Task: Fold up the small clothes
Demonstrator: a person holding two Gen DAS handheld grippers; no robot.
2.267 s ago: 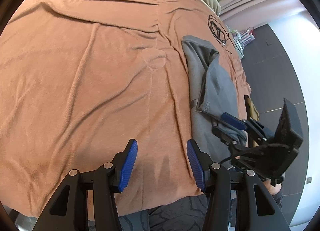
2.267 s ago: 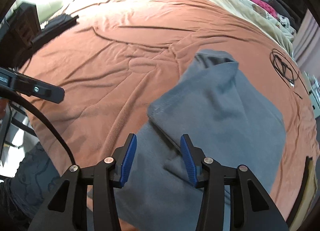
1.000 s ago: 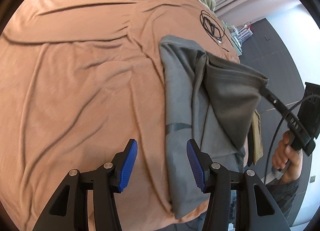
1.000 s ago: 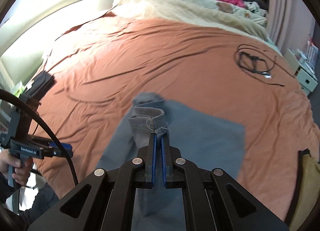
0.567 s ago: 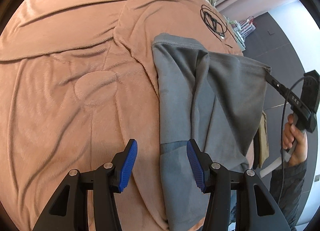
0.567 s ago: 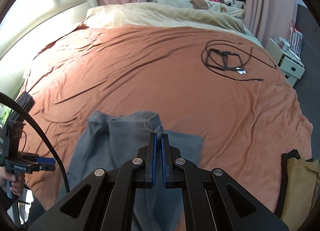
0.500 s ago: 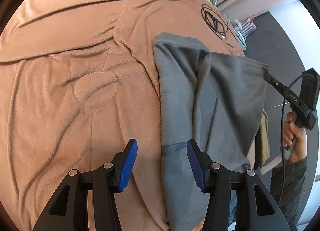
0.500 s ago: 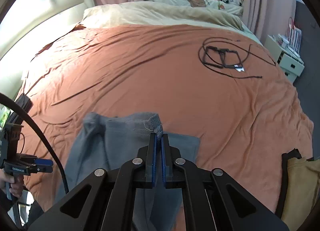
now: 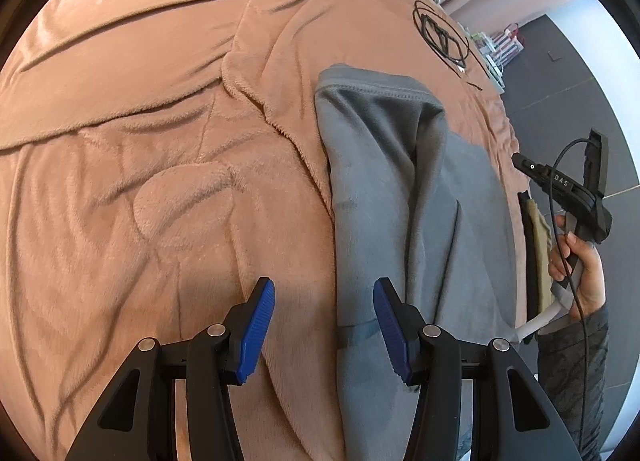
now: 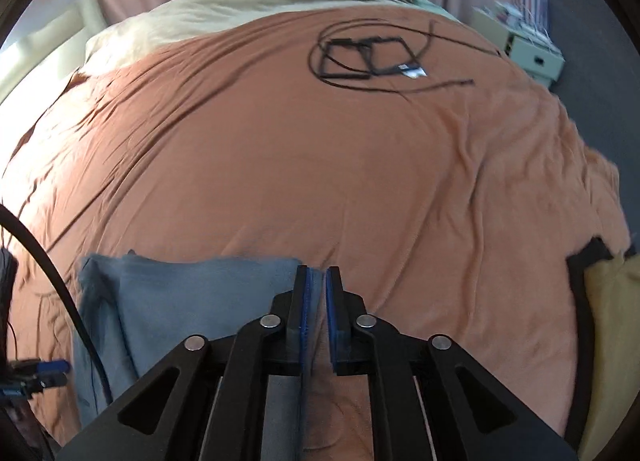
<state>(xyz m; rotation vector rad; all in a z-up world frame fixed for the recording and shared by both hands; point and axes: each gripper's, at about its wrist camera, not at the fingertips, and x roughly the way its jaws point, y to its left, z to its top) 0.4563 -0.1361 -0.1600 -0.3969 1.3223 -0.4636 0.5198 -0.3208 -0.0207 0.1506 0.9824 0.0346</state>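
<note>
Nearby, black cable (image 10: 376, 55) on orange blanket (image 10: 320, 181).

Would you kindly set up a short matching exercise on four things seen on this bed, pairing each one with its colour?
Things:
1. blanket
2. garment being folded
3. coiled cable
4. gripper pads

Colours:
A. black
B. blue
C. grey
D. rust orange

Right pairs: 1-D, 2-C, 3-A, 4-B
</note>
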